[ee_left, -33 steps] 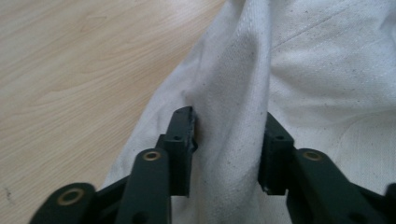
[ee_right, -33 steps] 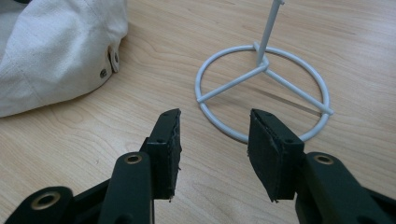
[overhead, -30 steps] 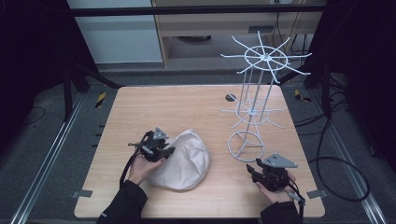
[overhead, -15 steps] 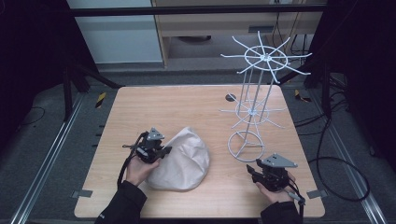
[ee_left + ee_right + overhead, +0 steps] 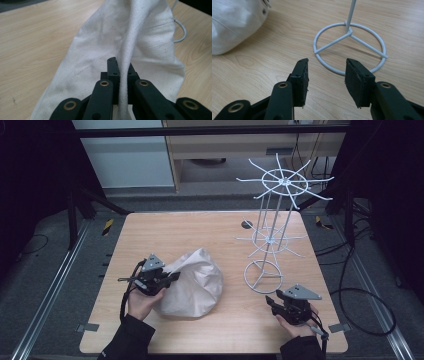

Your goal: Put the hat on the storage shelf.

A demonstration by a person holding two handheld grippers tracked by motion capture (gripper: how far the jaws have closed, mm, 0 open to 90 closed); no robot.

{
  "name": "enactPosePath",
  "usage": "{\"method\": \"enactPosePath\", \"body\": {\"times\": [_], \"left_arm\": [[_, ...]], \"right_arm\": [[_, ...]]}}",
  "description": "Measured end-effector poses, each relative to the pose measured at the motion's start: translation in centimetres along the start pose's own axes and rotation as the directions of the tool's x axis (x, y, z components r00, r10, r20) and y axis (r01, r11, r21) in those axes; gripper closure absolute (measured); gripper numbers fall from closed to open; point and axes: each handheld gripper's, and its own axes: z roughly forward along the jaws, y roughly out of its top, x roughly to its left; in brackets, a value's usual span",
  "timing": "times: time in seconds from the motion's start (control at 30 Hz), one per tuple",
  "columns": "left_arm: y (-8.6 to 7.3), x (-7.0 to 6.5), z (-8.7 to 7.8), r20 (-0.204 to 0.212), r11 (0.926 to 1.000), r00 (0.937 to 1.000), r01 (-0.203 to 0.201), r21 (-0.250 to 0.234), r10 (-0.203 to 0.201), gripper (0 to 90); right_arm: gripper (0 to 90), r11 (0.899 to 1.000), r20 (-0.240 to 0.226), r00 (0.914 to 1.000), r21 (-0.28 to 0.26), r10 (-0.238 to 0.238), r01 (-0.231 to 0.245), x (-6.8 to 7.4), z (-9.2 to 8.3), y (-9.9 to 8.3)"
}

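Observation:
A white cloth bag (image 5: 192,282) lies slumped on the wooden table (image 5: 200,232), left of centre. My left gripper (image 5: 167,277) is at the bag's left side, shut on a fold of the cloth. In the left gripper view a ridge of the white cloth bag (image 5: 125,65) runs up between the two black jaws of the left gripper (image 5: 121,67). My right gripper (image 5: 270,301) rests near the table's front right, open and holding nothing. The right gripper (image 5: 326,72) points at the ring base of a white wire rack (image 5: 349,47), with the bag (image 5: 234,22) at upper left.
The white wire rack (image 5: 280,215) stands at the right of the table on a ring base (image 5: 264,276), with two tiers of spokes. A small dark disc (image 5: 247,224) lies on the table behind it. Black frame posts and cables surround the table.
My left gripper has shifted slightly left and toward the front with the cloth, pulling the bag's left side up into a peak. The right gripper has stayed put.

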Motion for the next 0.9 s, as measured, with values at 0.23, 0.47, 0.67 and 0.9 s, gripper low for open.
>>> {"method": "enactPosePath", "body": {"times": [0.23,0.47,0.67,0.9], "left_arm": [[0.7,-0.3,-1.8,0.001,0.9964,1.0000,0.005,-0.085,-0.005,87.9],[1.3,-0.4,-3.6,0.009,0.9835,0.9995,0.031,-0.178,-0.030,87.9],[1.8,-1.0,-5.1,0.001,0.9650,0.9997,0.022,-0.261,-0.023,87.9],[2.3,-1.5,-6.6,-0.001,0.9449,0.9995,0.030,-0.326,-0.032,87.9]], "right_arm": [[53.7,1.000,0.000,1.0000,-0.003,0.000,0.000,-0.1,0.0,0.0],[53.6,1.000,0.006,1.0000,-0.005,0.001,-0.001,-0.2,-0.1,0.0],[53.6,1.000,0.010,0.9999,-0.009,0.001,-0.001,-0.3,-0.1,0.0],[53.6,1.000,0.012,0.9999,-0.012,0.004,-0.004,-0.3,-0.1,0.0]]}}
